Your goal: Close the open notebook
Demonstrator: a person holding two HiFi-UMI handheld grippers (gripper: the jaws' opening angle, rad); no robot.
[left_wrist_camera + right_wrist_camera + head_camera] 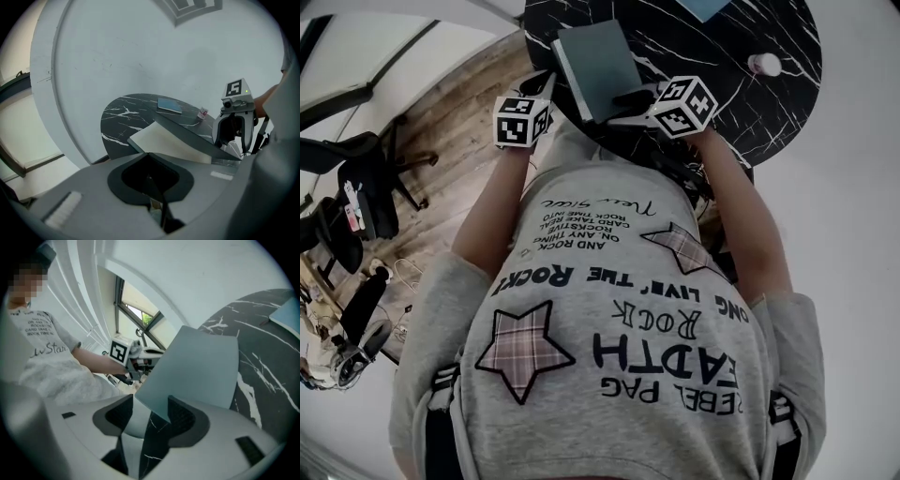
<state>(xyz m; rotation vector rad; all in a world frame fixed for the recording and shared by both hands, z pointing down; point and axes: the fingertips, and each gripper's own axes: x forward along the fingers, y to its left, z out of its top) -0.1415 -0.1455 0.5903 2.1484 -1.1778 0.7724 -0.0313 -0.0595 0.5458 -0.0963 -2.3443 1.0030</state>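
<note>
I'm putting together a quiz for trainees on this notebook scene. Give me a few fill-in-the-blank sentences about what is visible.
1. The notebook lies on a round black ____ with white veins.
2. The tongs of the right gripper stand ____, with a corner of the raised cover between them.
3. The page under the raised cover is ____ in colour.

Missing words: table; apart; white.

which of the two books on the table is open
The grey notebook at the table's near edge: its cover stands lifted off the white pages, between the right gripper's jaws. The blue book at the far edge lies flat and shut.
</note>
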